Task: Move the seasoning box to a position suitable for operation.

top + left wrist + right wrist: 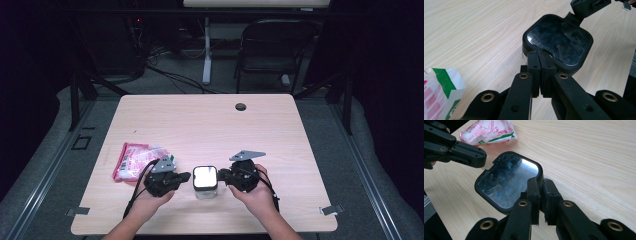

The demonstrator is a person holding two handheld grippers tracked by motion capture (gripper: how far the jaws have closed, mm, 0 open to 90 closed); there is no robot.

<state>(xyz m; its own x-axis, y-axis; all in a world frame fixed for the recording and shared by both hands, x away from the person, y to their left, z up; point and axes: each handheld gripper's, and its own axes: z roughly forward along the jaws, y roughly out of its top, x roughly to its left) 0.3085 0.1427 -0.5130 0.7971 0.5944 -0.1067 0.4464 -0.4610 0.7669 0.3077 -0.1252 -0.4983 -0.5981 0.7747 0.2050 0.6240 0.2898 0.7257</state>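
Observation:
A small clear box with a black-rimmed glossy lid stands near the table's front edge, between my two grippers. My left gripper points at it from the left. Its jaws are pressed together, the tips resting on the lid's near rim with nothing visible between them. My right gripper meets the box from the right. Its jaws stand almost together over the lid rim. In the left gripper view a small black tab rises from the lid's far edge into the right gripper.
A pink, white and green snack bag lies left of my left hand, close behind the left gripper. A cable hole sits at the table's far side. A dark chair stands beyond the table.

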